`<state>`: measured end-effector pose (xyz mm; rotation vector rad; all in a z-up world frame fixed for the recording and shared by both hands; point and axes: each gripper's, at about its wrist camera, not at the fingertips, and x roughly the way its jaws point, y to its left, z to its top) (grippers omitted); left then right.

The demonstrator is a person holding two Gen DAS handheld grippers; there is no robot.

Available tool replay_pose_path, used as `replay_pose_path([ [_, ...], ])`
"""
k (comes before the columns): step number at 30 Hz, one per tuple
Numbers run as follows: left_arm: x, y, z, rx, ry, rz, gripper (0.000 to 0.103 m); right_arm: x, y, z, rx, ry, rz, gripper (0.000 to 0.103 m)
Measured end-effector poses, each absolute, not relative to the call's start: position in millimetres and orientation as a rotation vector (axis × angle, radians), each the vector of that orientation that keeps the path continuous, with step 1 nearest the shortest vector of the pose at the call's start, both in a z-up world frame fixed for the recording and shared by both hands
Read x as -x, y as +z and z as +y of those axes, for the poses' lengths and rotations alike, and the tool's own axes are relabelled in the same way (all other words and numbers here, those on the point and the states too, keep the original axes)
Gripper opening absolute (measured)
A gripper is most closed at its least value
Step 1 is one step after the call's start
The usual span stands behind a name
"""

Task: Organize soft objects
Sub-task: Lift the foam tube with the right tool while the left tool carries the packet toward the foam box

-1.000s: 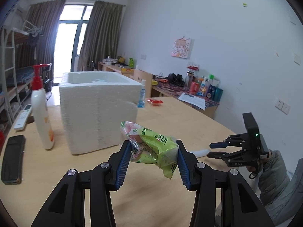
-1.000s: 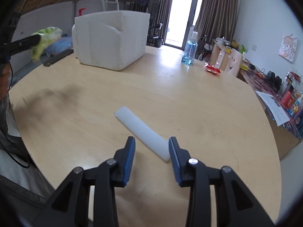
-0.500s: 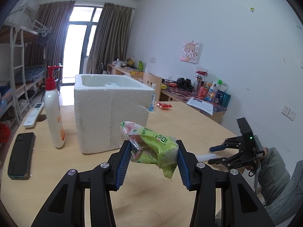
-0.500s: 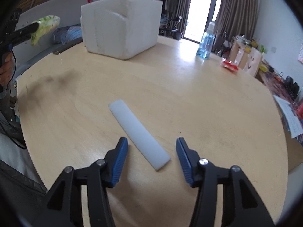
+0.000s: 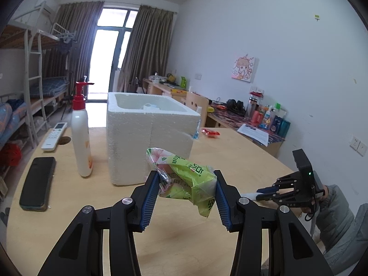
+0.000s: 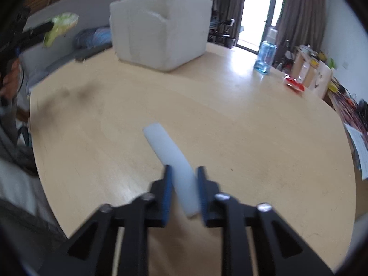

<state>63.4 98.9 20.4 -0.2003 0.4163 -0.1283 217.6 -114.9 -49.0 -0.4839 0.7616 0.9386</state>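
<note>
My left gripper (image 5: pixel 186 184) is shut on a green plastic tissue pack (image 5: pixel 186 179) and holds it in the air in front of the white foam box (image 5: pixel 147 135). The pack also shows in the right wrist view (image 6: pixel 61 26), far left, above the table edge. My right gripper (image 6: pixel 183 181) is shut on the near end of a white foam strip (image 6: pixel 171 158) that reaches forward over the wooden table (image 6: pixel 253 126). The right gripper also shows in the left wrist view (image 5: pixel 266 191), low at the right. The foam box (image 6: pixel 161 34) stands at the table's far side.
A white lotion bottle with a red pump (image 5: pixel 80 133), a black phone (image 5: pixel 38 184) and a white remote (image 5: pixel 54 135) lie left of the box. A blue water bottle (image 6: pixel 264 57) and a red packet (image 6: pixel 294 85) sit at the far right. Bunk beds stand beyond.
My right gripper moved forward and closed its jaws on the foam strip. My left gripper rose and drew back from the box, still holding the tissue pack.
</note>
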Motion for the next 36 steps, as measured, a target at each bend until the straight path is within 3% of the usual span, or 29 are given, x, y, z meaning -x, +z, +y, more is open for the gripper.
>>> replay_pose_path([
  [36, -43.2, 25.1, 121.9, 0.175, 0.153, 0.390, 0.049, -193.0, 24.5, -88.9, 0.082, 0.583, 0.559, 0.018],
])
